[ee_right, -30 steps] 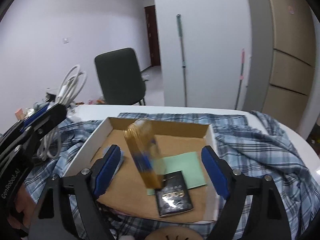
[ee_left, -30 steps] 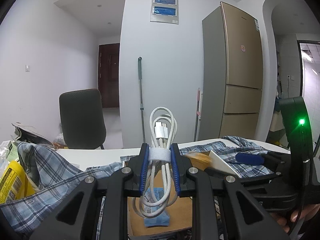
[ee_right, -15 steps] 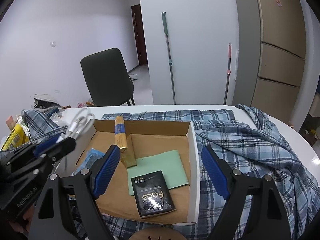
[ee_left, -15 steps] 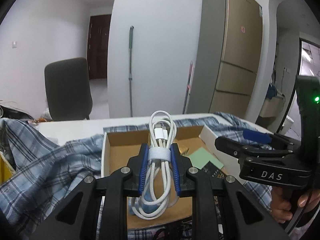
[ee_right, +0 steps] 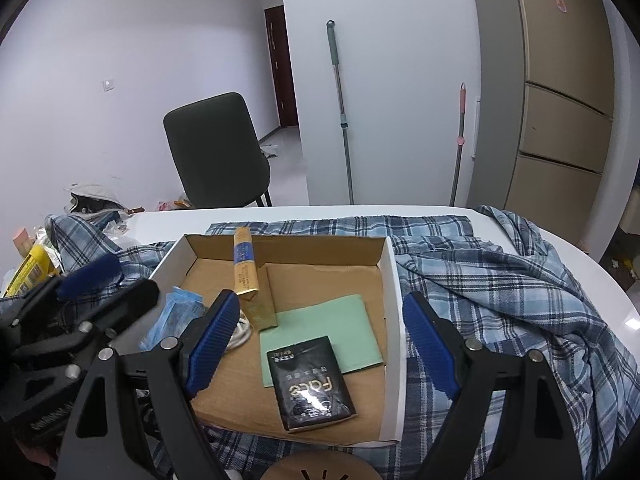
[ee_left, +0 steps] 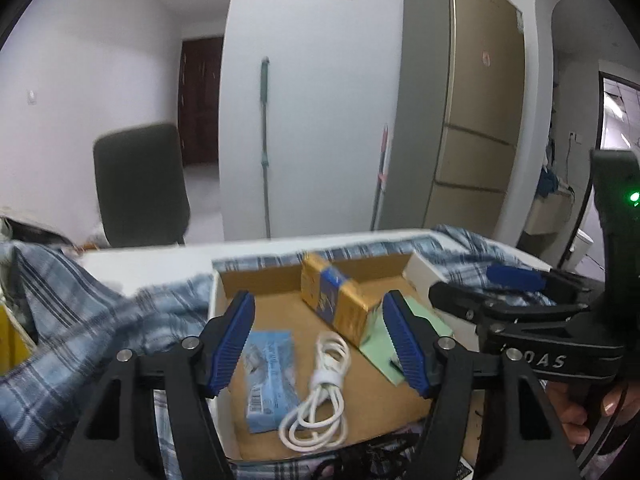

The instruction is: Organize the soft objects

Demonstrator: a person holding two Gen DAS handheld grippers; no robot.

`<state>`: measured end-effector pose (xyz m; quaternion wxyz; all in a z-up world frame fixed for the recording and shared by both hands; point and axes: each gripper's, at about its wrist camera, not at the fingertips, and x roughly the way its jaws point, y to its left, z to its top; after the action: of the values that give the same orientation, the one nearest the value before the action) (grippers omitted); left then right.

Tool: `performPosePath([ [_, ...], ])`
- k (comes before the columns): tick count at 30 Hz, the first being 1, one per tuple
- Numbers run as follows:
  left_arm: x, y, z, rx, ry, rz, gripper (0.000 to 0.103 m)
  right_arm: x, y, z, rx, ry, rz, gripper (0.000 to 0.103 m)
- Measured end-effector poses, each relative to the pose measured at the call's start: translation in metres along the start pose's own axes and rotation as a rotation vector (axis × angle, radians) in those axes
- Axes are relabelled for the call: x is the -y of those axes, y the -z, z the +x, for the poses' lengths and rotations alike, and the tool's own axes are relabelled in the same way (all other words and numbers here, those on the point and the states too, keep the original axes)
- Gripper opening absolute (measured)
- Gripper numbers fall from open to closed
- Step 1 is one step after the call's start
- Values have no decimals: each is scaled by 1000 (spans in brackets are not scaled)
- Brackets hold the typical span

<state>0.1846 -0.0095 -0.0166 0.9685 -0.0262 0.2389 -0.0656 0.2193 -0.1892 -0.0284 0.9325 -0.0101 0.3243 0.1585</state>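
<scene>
The left gripper (ee_left: 319, 340) hangs over the cardboard box (ee_right: 394, 300) with its fingers spread wide and nothing between them; the bundled white cable (ee_left: 320, 396) lies on the box floor just below and between the fingertips, beside the blue packet (ee_left: 269, 376). If that hand dips, I'd guess a fingertip could snag a loop and drag the cable out, or nudge the gold carton (ee_left: 340, 300) just ahead of the right finger. The right gripper (ee_right: 320, 340) is held low at the box's near edge, fingers equally apart and bare, the black sachet (ee_right: 310, 382) between them.
</scene>
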Motion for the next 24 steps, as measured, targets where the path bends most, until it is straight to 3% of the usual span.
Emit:
performPosePath([
  [7,5,-16,-28,97,-36,23,68,0,-12,-18,49,23,-2,83],
  [16,23,-45,-98,258,-20,48,68,-8,-28,-80,158,13,-38,83],
  [22,27,-37,-138,310,-19,49,71,-6,-13,-125,229,-2,-37,84],
  [24,30,-29,-146,329,-47,52,77,-3,-4,-133,256,-21,-29,92],
])
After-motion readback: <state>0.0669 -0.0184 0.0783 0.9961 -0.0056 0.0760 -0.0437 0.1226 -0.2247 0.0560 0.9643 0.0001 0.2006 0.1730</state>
